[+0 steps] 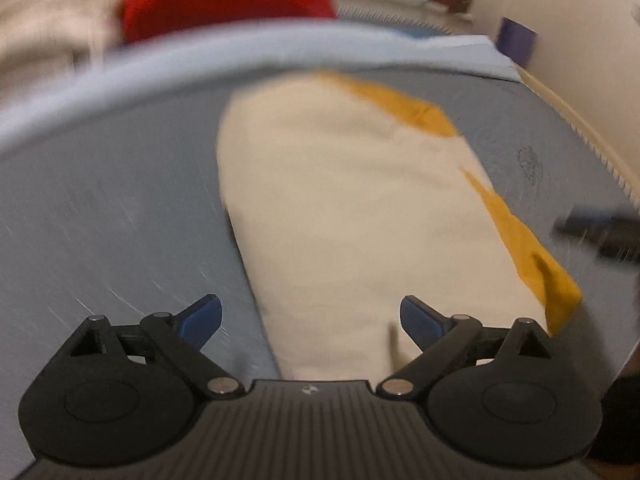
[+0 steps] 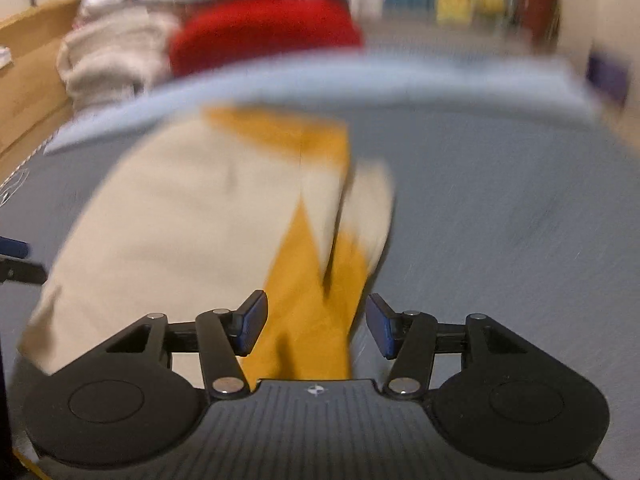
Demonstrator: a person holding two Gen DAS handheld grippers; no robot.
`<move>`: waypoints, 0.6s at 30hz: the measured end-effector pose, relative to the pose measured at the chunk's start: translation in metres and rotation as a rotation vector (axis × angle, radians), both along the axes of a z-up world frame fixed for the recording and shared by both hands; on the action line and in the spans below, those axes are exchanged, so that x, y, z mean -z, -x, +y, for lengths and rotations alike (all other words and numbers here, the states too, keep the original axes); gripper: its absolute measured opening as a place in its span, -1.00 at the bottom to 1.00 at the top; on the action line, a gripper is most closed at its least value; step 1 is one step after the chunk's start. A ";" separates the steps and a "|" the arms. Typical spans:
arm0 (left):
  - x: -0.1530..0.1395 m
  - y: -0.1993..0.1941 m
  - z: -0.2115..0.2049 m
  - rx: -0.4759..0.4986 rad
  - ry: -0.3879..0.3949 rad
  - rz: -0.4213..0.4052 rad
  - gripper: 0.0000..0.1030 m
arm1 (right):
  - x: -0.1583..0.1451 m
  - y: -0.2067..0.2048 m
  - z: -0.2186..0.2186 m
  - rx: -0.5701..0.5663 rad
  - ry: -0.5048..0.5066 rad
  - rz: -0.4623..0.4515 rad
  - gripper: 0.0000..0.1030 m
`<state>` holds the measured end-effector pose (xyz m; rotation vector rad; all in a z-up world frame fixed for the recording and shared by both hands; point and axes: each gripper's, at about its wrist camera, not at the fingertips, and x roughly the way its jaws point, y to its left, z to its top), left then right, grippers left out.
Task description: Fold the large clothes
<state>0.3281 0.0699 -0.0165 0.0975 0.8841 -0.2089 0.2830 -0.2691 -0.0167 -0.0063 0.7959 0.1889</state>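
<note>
A folded cream garment [image 1: 340, 200] with mustard-yellow parts [image 1: 528, 248] lies as a long bundle on the grey surface [image 1: 120, 200]. My left gripper [image 1: 311, 320] hovers over its near end, jaws wide open with nothing pressed between the blue pads. In the right wrist view the same garment [image 2: 180, 220] lies to the left and its mustard part [image 2: 308, 280] runs under my right gripper [image 2: 316, 326]. That gripper is open and its pads stand clear of the cloth. Each gripper shows as a dark blur at the edge of the other's view. Both views are blurred.
A light blue cloth edge [image 1: 200, 56] borders the far side of the grey surface. Beyond it lie a red garment [image 2: 264, 28] and a beige pile [image 2: 112, 60]. A wooden board [image 2: 28, 80] stands at the left, a pale wall [image 1: 580, 20] at the right.
</note>
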 end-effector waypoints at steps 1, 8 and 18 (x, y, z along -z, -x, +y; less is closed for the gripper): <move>-0.015 0.016 -0.005 -0.002 -0.032 -0.056 0.95 | -0.016 0.013 0.004 0.010 0.031 -0.070 0.09; -0.082 0.152 -0.030 -0.136 -0.030 -0.289 1.00 | -0.095 0.139 0.019 0.129 0.063 -0.363 0.16; -0.098 0.283 -0.086 -0.128 -0.010 -0.379 1.00 | -0.122 0.280 0.036 0.134 0.012 -0.399 0.43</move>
